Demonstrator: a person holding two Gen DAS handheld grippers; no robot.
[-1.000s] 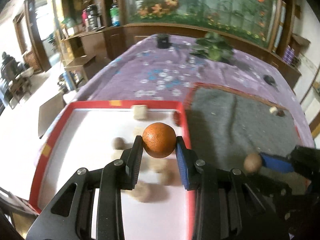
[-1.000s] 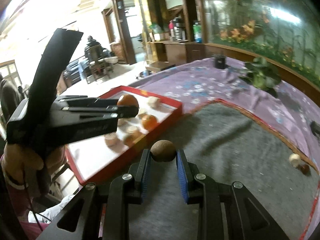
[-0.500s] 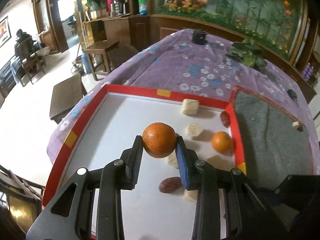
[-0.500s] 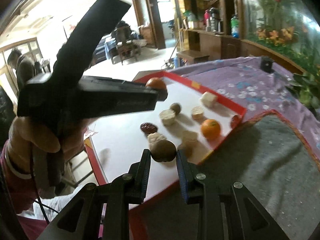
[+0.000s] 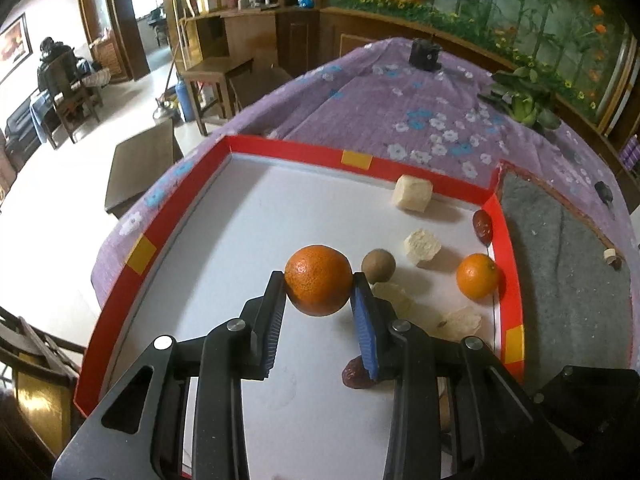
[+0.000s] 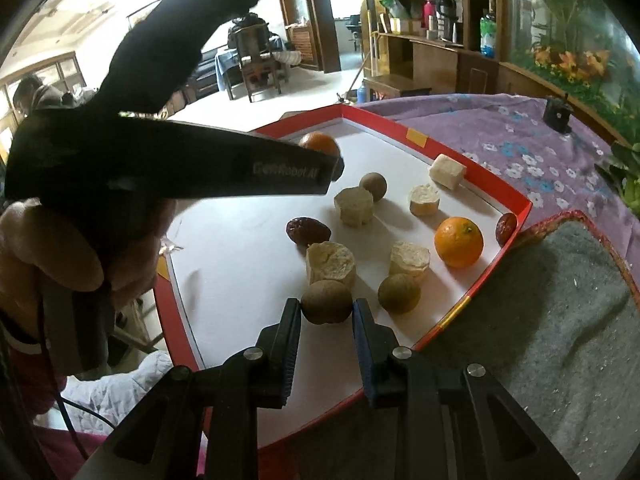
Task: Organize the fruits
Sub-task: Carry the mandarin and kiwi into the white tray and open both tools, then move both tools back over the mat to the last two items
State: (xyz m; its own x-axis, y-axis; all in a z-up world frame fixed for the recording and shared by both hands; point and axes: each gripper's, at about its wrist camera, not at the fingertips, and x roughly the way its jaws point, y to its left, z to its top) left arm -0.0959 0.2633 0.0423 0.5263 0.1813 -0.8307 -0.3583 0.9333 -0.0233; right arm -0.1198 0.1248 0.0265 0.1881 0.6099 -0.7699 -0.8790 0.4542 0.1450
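Observation:
My left gripper [image 5: 319, 286] is shut on an orange [image 5: 318, 280], held above the white floor of the red-rimmed tray [image 5: 280, 148]. My right gripper [image 6: 326, 307] is shut on a small brown round fruit [image 6: 326, 306] over the tray's near edge [image 6: 460, 304]. In the right wrist view the left gripper's black body [image 6: 224, 168] crosses the left side, and the orange [image 6: 318, 142] peeks out behind its tip. In the tray lie a second orange [image 6: 458, 241], brown round fruits [image 6: 399, 293], dark red dates [image 6: 307, 231] and several pale cut chunks [image 6: 330, 262].
A grey mat [image 6: 560, 340] with a reddish border lies right of the tray on the purple flowered tablecloth [image 5: 420, 104]. Two small pieces [image 5: 611, 257] rest at the mat's far edge. A hand [image 6: 76, 248] holds the left gripper's handle. A green plant [image 5: 520, 100] and a black object [image 5: 425, 53] sit farther back.
Both grippers have swung left from over the grey mat's side to over the tray and sunk a little, each still carrying its fruit. The tray's contents have not moved.

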